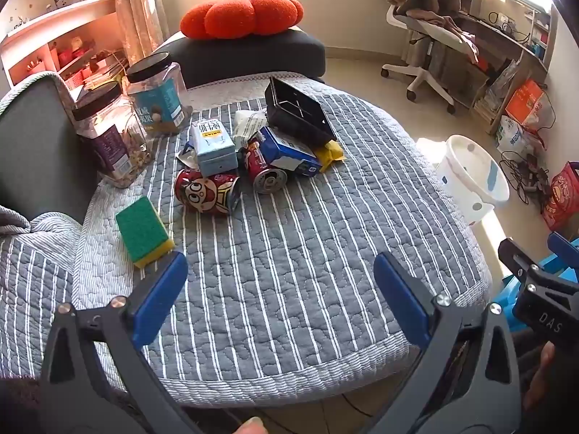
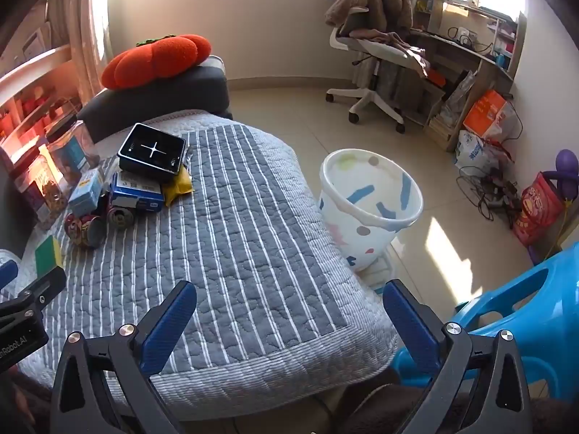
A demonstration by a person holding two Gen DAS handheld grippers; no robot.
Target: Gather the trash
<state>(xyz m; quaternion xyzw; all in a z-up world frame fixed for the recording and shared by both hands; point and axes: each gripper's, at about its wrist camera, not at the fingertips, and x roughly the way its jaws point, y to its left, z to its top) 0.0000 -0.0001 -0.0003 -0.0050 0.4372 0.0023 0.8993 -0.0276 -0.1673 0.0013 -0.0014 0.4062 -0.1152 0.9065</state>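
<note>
A trash pile lies on the striped quilt (image 1: 289,253): two red cans (image 1: 207,191) (image 1: 266,173), a pale blue carton (image 1: 213,144), a dark blue carton (image 1: 289,152), a yellow wrapper (image 1: 331,153), a crumpled white wrapper (image 1: 248,123) and a black tray (image 1: 298,110). The pile also shows in the right wrist view (image 2: 123,188). A white spotted bin (image 2: 369,206) stands on the floor to the right of the quilt. My left gripper (image 1: 280,289) is open and empty, short of the pile. My right gripper (image 2: 289,322) is open and empty over the quilt's near edge.
Two clear jars (image 1: 112,137) (image 1: 159,94) stand left of the pile, and a green and yellow sponge (image 1: 143,229) lies nearer. An orange pumpkin cushion (image 1: 240,14) sits on a dark block behind. A blue plastic stool (image 2: 524,311) is at the right. An office chair (image 2: 372,72) and clutter line the far wall.
</note>
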